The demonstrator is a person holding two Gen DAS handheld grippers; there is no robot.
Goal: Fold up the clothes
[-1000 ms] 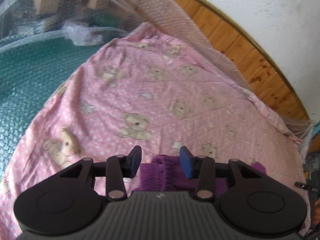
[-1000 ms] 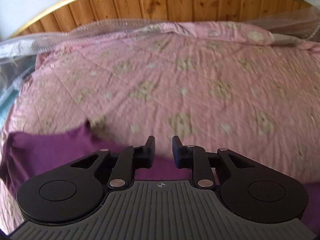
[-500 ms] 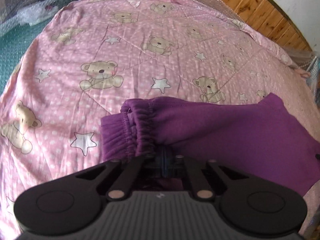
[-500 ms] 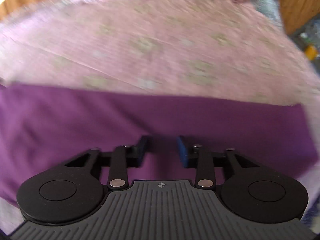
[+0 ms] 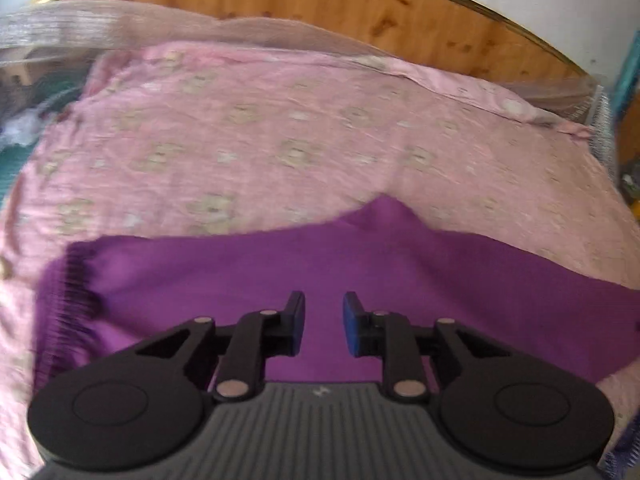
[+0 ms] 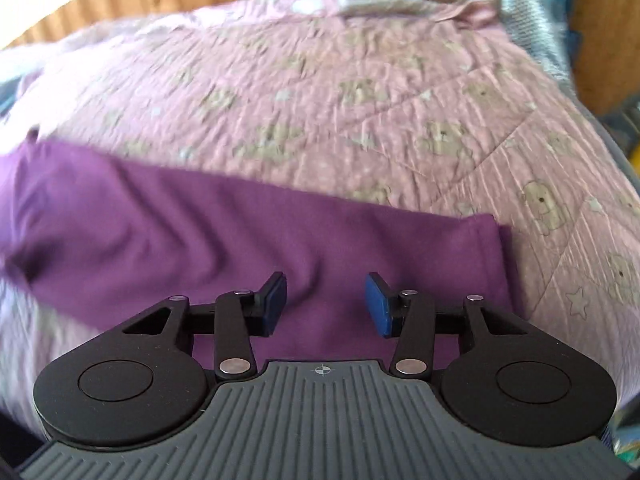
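Observation:
Purple trousers (image 5: 248,280) lie flat and stretched sideways across a pink teddy-bear quilt (image 5: 280,140). Their gathered waistband (image 5: 68,292) is at the left in the left wrist view, and the leg hem (image 6: 496,264) is at the right in the right wrist view. The same trousers (image 6: 160,224) fill the lower half of the right wrist view. My left gripper (image 5: 323,322) is open and empty above the cloth. My right gripper (image 6: 326,304) is open wider and empty above the leg near the hem.
The quilt (image 6: 400,92) covers a bed with a wooden headboard (image 5: 360,4) at the far side. Clear bubble wrap (image 5: 60,28) lies along the far edge and the left side. Clutter shows beyond the bed's right edge (image 6: 624,128).
My left gripper was shut on the waistband and has let go and opened. The trousers now lie spread flat. My right gripper has opened wider and both views have swung toward the headboard.

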